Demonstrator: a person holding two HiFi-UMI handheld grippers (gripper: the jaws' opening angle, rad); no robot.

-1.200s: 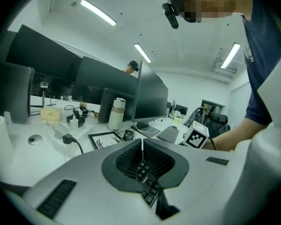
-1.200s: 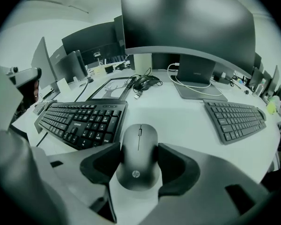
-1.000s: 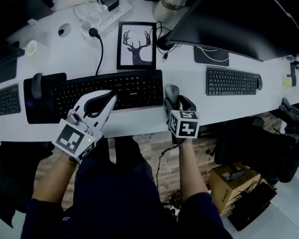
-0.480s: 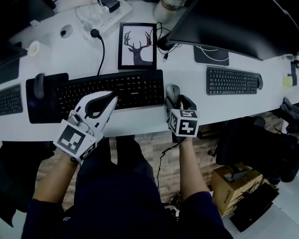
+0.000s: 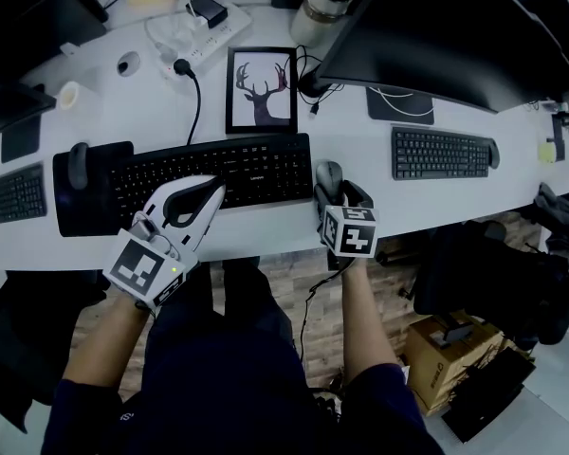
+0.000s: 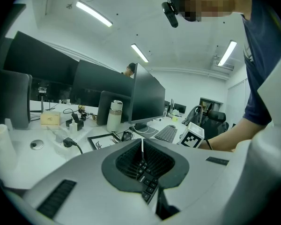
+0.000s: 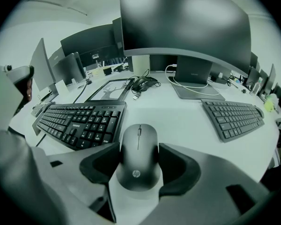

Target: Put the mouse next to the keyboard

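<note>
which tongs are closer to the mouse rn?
Right. The right tongs grip the mouse between their jaws; the left tongs are shut over the keyboard, off to the mouse's left.

Office; long white desk (image 5: 353, 146), several keyboards (image 5: 211, 172), row of monitors (image 5: 455, 36); ceiling strip lights (image 6: 94, 14).

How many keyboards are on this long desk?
3: a black keyboard in the middle, a second keyboard to its right, and a third keyboard at the left edge, partly cut off. More may lie outside the picture.
</note>
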